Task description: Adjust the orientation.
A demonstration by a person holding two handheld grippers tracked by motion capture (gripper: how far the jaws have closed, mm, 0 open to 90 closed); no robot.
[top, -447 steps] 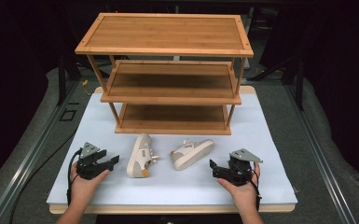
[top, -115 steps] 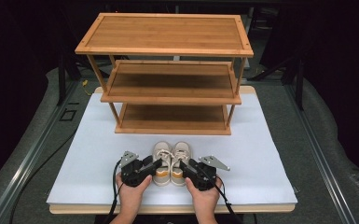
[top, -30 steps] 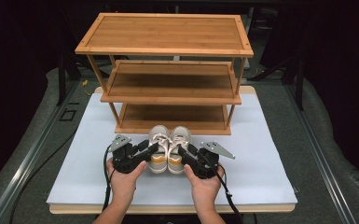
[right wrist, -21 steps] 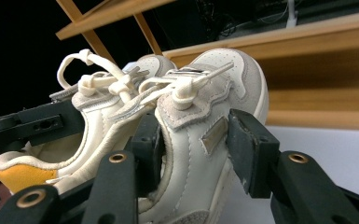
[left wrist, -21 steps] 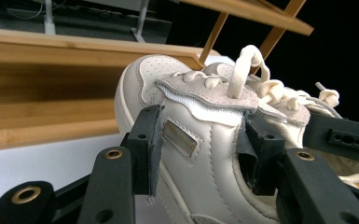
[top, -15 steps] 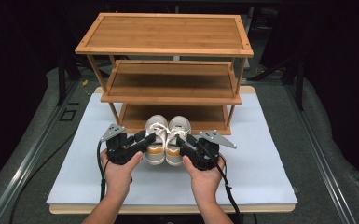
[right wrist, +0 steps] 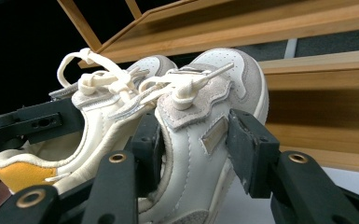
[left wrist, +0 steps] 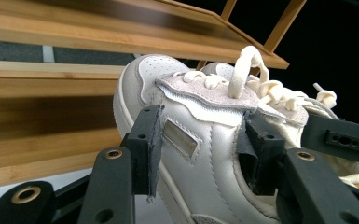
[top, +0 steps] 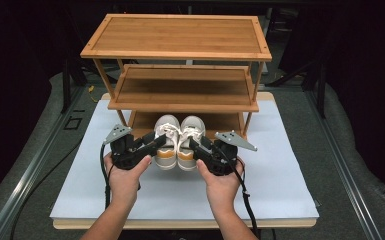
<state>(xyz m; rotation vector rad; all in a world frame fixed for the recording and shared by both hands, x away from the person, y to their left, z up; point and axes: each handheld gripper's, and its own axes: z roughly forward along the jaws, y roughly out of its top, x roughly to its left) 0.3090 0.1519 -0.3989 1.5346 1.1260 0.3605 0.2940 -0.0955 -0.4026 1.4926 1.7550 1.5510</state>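
Two small cream sneakers with white laces and orange heel linings hang side by side in the air, toes toward the bamboo shoe rack (top: 180, 35). My left gripper (top: 156, 144) is shut on the left sneaker (top: 166, 131). In the left gripper view, the left gripper (left wrist: 200, 149) has one pad (left wrist: 149, 149) on the sneaker's (left wrist: 200, 121) outer side and the other inside the collar. My right gripper (top: 197, 146) is shut the same way on the right sneaker (top: 192, 131). The right gripper (right wrist: 198, 149) clamps the side wall of that sneaker (right wrist: 224, 79).
The three-tier rack stands at the back of a white mat (top: 280, 170) on the table. Its lowest shelf (top: 225, 120) lies just behind the toes, and the middle shelf (top: 185, 92) juts out above them. Cables trail from both grippers along the forearms.
Both hands have lifted the pair of sneakers off the mat and carried them up and forward toward the rack's lower shelves. The grips are unchanged.
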